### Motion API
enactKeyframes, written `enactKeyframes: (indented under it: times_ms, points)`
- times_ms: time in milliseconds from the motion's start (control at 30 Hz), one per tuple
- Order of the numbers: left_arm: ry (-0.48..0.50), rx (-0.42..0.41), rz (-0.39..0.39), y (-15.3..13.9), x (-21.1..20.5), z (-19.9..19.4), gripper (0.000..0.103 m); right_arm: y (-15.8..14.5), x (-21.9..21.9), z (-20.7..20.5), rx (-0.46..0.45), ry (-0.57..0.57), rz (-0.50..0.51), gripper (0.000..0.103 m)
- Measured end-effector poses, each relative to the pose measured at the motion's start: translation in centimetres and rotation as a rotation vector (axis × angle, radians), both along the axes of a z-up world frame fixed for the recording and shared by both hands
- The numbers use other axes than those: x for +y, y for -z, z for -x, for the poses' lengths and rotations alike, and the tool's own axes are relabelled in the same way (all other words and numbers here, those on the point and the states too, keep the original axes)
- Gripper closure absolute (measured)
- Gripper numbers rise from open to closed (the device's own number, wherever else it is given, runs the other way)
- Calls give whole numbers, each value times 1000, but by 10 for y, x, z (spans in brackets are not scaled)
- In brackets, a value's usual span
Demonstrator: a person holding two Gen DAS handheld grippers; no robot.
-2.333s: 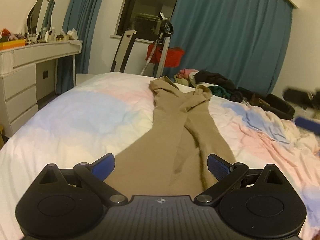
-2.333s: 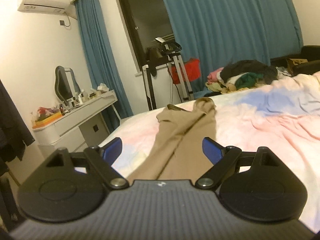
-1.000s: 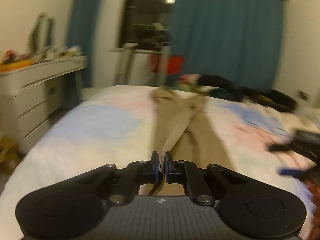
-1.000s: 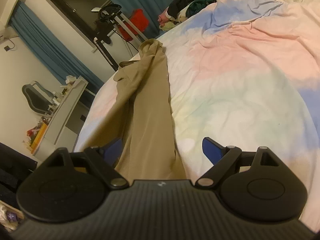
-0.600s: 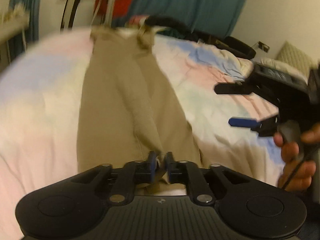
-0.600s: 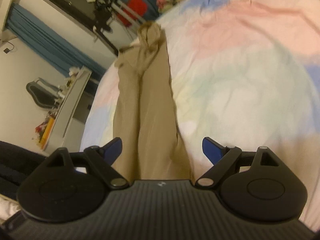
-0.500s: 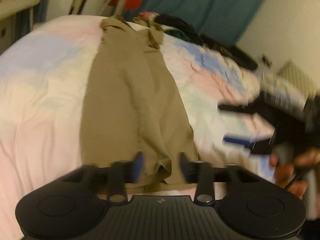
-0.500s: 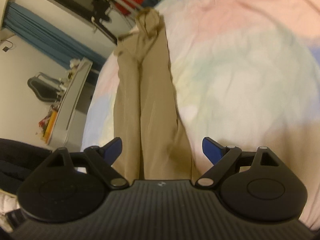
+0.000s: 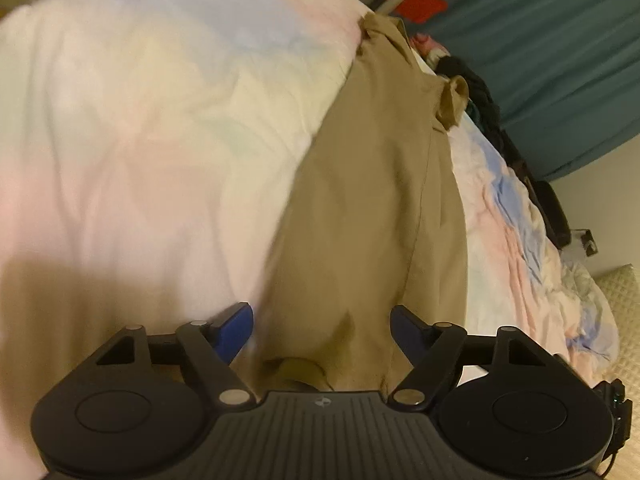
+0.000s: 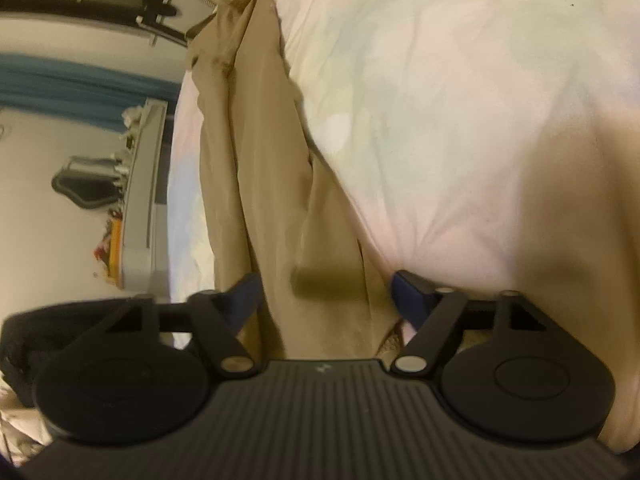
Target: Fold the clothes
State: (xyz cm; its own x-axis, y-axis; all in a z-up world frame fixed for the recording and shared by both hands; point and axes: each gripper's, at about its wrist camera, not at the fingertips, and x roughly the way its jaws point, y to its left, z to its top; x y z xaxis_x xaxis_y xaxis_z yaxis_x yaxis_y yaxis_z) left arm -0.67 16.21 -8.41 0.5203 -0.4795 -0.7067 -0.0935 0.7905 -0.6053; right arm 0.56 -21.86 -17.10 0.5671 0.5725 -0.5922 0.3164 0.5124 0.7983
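Note:
Tan trousers lie lengthwise on the pastel bedspread, legs side by side, the crumpled far end towards the curtain. My left gripper is open just above the near end of the trousers, fingers either side of the cloth. The trousers also show in the right wrist view. My right gripper is open over the same near end, close to the cloth and casting a shadow on it.
A pile of dark and coloured clothes lies at the far side of the bed. Blue curtains hang behind it. A white dressing table stands beside the bed. A cream pillow lies at the right.
My left gripper was shut on the near end of the trousers, then opened and let go. Both grippers tilted down and dropped closer to the near end of the trousers.

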Motion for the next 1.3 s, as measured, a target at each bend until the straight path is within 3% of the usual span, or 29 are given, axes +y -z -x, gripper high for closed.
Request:
enactKeyframes:
  times_ms: [67,133,200,300,400,433,467,533,667,767,933,1067,1167,1300]
  points:
    - [30,2,36,2,-2,2,32,0,4,2,-5,-31,9,40]
    - [29,13,24,3,-3,4,49,-1,7,3,-7,-57,28,44]
    - [4,37,12,6,1,3,80,-1,10,3,-7,-82,59,46]
    - [-37,63,29,11,10,1,92,-6,20,1,-23,-136,131,46]
    - [-42,31,35,9,13,3,96,-15,35,2,-57,-208,235,50]
    - [-41,12,41,6,14,5,96,-21,42,5,-73,-236,291,62]
    - [-42,-9,57,3,15,8,96,-26,50,8,-89,-265,348,82]
    - [-43,-40,102,-3,19,16,97,-35,50,14,-104,-255,352,92]
    - [-64,-90,182,-23,32,33,99,-69,34,26,-177,-187,302,93]
    - [-87,-140,264,-44,41,38,99,-111,13,32,-266,-141,254,94]
    - [-45,-258,314,-97,40,49,99,-174,-23,47,-408,-92,192,94]
    - [-2,-337,295,-123,15,69,99,-177,-33,83,-455,-84,163,94]
    - [-6,-340,309,-118,5,98,99,-180,-40,110,-489,-79,141,94]
    - [-17,-336,321,-106,0,136,99,-159,-40,146,-464,-75,109,94]
